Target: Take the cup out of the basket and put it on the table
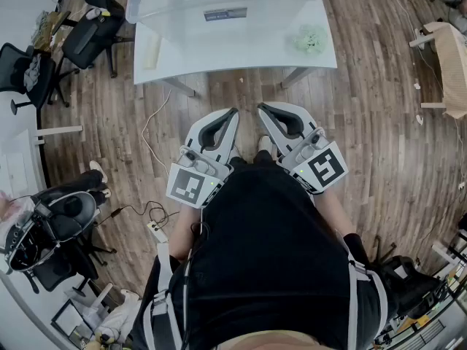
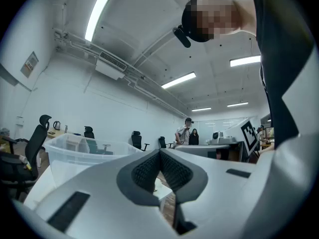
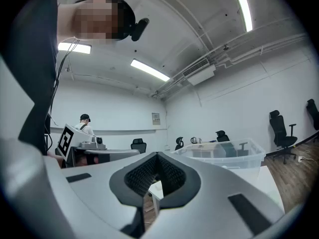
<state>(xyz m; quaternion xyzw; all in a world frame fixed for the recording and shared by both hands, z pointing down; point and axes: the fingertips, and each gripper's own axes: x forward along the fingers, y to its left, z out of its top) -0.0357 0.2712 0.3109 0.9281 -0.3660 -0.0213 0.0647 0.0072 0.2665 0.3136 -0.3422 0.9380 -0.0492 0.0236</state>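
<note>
Standby pose: you hold left hand-held gripper (image 1: 233,112) and right hand-held gripper (image 1: 261,108) at your waist, jaws closed on nothing, likely because the reach hasn't started. Clear basket (image 1: 175,9) sits on the bench (image 1: 241,53) ahead; the cup isn't discernible inside.

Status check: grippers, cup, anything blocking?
Left gripper and right gripper both shut, empty, held at the waist. Cup not made out; clear plastic basket sits on white table ahead. Only wood floor in between.
</note>
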